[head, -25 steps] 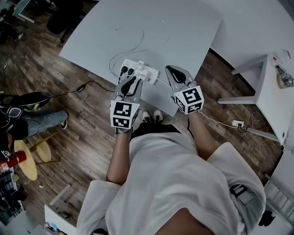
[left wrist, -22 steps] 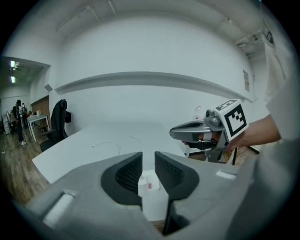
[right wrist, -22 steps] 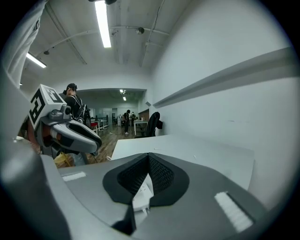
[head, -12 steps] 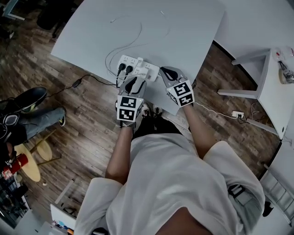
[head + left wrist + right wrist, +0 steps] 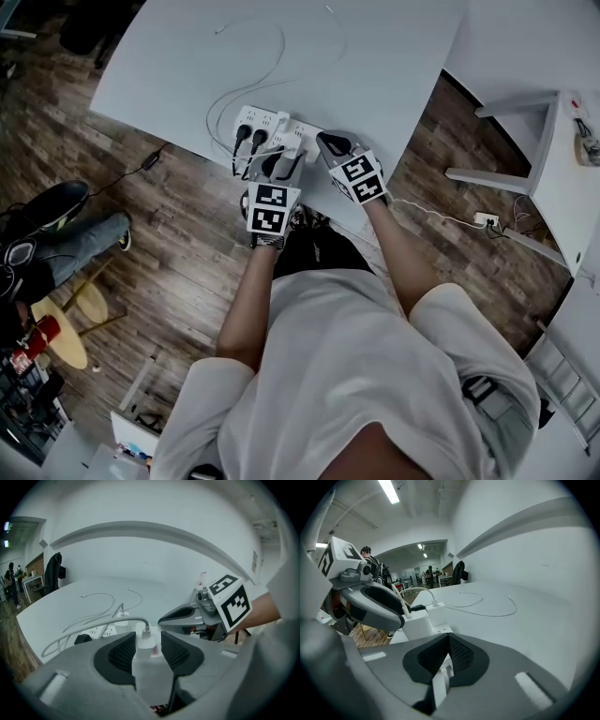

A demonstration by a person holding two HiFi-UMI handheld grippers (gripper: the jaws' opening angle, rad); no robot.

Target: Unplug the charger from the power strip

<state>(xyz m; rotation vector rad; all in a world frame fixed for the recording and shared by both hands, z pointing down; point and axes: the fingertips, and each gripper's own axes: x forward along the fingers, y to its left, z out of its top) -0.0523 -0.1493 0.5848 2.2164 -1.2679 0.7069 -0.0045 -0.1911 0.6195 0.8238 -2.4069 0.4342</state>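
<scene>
A white power strip (image 5: 251,119) lies near the front edge of the white table (image 5: 375,56), with two black plugs (image 5: 249,139) and white chargers (image 5: 290,139) in it. My left gripper (image 5: 275,166) is at the strip. In the left gripper view its jaws are opening, and a white charger (image 5: 143,645) with its cable stands between the pads (image 5: 123,652), not pressed. My right gripper (image 5: 328,145) is just right of it, over the strip's right end. In the right gripper view its jaws (image 5: 449,638) are shut, with the strip's white end (image 5: 439,684) seen below them.
Loose white cables (image 5: 279,58) lie across the table behind the strip. A black cord (image 5: 155,159) drops to the wooden floor at the left, near a seated person's legs (image 5: 66,234). A white stand (image 5: 548,141) and a floor socket (image 5: 485,221) are at the right.
Both grippers have come down and forward to the power strip. The left jaws have opened and now stand on either side of a white charger.
</scene>
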